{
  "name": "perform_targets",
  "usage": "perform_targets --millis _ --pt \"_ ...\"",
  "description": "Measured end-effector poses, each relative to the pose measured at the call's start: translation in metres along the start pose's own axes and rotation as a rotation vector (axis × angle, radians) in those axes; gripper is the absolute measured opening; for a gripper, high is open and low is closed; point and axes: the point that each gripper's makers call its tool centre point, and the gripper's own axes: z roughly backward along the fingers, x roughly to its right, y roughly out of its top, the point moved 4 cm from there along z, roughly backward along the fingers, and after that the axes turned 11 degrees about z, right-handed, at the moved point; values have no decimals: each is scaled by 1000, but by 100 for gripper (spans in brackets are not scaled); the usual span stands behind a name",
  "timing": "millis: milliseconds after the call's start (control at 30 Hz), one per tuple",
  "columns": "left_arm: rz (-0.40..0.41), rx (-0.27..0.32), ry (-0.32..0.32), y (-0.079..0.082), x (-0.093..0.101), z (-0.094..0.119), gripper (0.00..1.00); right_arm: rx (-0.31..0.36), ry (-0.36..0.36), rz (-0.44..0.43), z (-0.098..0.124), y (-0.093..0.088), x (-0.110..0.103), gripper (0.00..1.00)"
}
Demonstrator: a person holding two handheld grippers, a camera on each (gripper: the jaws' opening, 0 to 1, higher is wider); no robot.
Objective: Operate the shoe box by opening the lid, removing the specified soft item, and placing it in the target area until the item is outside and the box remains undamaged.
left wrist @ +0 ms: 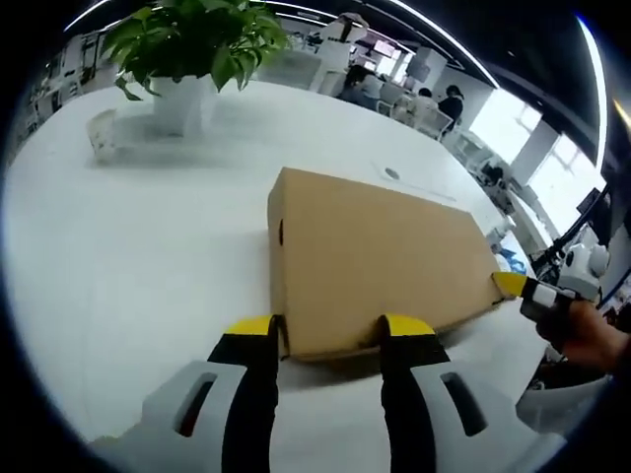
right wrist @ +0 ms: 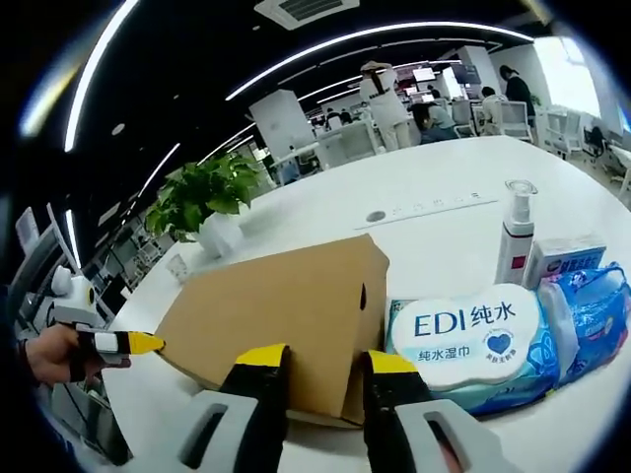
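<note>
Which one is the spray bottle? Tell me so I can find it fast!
Start at the big brown box in the middle of the white table. Right beside it lies a blue pack of wet wipes, and just behind that pack stands the spray bottle. It is the one tall, thin, white thing with a clear cap.

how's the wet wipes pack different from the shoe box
The wet wipes pack is soft, blue and white with printed lettering; the shoe box is rigid, plain brown cardboard. The box is clearly larger. Both sit side by side on the white table.
</note>
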Motion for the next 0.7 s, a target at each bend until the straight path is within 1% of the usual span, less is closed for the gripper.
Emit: perform_targets --millis 267,367,433,500,533,567,600,633,667,700 --pt "16 20 3 0 0 -1 39 -12 6 -1 -2 2 1 26" --pt "24 15 -1 -1 0 1 39 -11 9 -21 -2 2 2 26" --pt "45 18 -9 -2 1 5 39 -6 7 -30 1 2 2 25" --pt "37 23 -3 -4 3 9 38 6 -16 -33 10 5 5 18" --pt "34 27 3 -5 5 12 37 30 -24 -35 19 7 6 13" --pt "23 40 3 -6 7 16 37 48 -16 -39 24 9 6 14" --pt "16 45 -5 -7 10 19 39 58 -9 -26 30 9 7 18" --pt "18 50 -10 -8 12 22 41 59 -3 -13 35 7 8 23" --pt "30 68 -21 -10 15 26 42 53 -5 0 44 3 10 25" --pt "30 70 -22 -12 16 28 44 49 -7 4 51 0 13 27"
